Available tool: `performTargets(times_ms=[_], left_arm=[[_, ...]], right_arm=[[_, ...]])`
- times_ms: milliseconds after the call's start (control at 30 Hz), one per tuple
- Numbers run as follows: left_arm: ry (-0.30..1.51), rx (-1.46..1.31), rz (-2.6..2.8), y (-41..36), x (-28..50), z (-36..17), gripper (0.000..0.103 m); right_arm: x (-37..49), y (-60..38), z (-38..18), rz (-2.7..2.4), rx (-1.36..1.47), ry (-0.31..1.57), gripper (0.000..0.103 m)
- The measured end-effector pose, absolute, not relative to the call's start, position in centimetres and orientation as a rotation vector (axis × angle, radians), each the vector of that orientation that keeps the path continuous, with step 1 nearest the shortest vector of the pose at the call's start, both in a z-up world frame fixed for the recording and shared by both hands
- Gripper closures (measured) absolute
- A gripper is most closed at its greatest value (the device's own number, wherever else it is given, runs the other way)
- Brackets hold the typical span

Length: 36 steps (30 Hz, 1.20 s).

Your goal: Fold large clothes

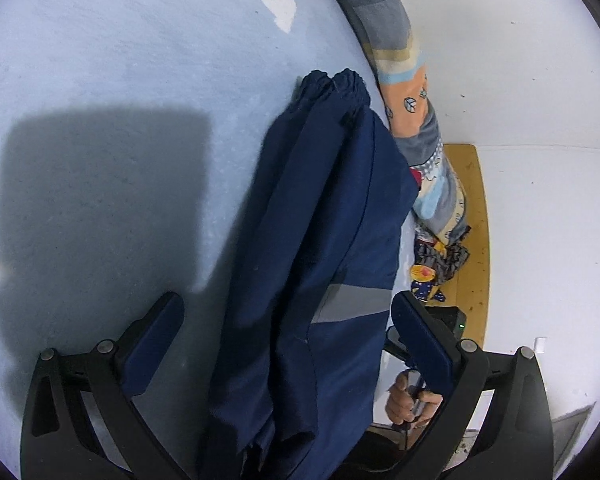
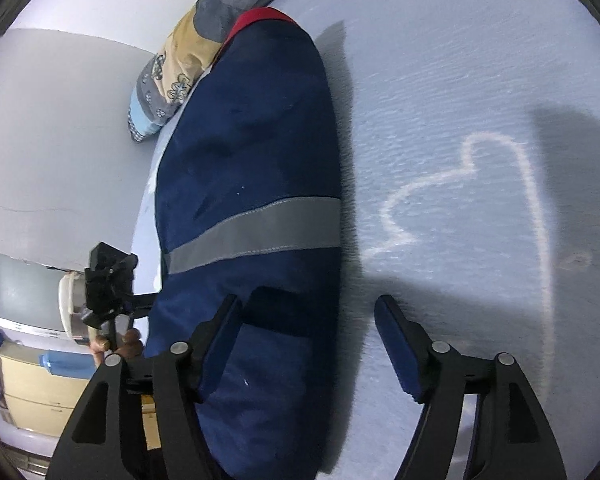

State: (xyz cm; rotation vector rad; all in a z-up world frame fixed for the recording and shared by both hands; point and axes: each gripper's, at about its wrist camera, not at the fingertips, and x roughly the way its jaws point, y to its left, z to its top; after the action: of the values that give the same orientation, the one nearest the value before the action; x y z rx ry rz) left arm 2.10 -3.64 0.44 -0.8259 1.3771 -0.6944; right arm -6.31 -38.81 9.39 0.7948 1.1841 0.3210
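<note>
garment: navy work jacket [image 1: 311, 240], folded long on the pale blue bed [image 1: 100, 80] | handling: soft, limp, fairly heavy; likely sags | hold: hem or doubled edge | left gripper [image 1: 288, 344] and right gripper [image 2: 305, 344]: jaws apart, nothing held

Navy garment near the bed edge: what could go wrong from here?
1. The garment lies along the bed's edge, with the blanket beside it; a push sideways could slide it off.
2. The left gripper stands open with bunched layers between its pads; closing may catch only some.
3. The right gripper is open, one finger over the fabric; it may drag the fold loose.
</note>
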Motion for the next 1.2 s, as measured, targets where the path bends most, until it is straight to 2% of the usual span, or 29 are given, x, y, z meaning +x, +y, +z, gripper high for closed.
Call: performTargets(times_ms=[233,367,533,633,733,800,900,1200], left_arm=[[1.373,-0.8,-0.751,-4.0,2.7,0.3,0.0],[1.376,-0.771,-0.754,-5.6,3.2,0.4,0.0],[1.36,-0.675,-0.748,-8.1,3.1,0.9,0.0],[1.323,-0.709,-0.761,-8.7,2.6,1.4,0.0],[1.282,-0.612,-0.778,-10.4,1.5,3.2,0.0],[1.262,-0.533,-0.751,-11.5,1.0,4.2,0.002],[1.22,-0.485,-0.752,-12.6,-0.1,5.9,0.002],[1.167,-0.474,-0.807,-14.8,-2.1,9.0,0.003]], right_arm=[[-6.2,-37.0,8.7,0.386,0.83,1.157,0.026],[-6.2,-35.6,8.4,0.398,0.796,1.147,0.019],[-5.9,-34.6,8.5,0.404,0.754,1.112,0.019],[-5.9,-34.2,8.6,0.411,0.726,1.081,0.019],[-6.1,-33.4,9.8,0.394,0.651,1.066,0.041],[-6.3,-33.5,10.6,0.383,0.626,1.061,0.059],[-7.0,-33.3,12.2,0.372,0.568,1.028,0.063],[-9.4,-34.3,16.1,0.39,0.511,0.939,0.066]])
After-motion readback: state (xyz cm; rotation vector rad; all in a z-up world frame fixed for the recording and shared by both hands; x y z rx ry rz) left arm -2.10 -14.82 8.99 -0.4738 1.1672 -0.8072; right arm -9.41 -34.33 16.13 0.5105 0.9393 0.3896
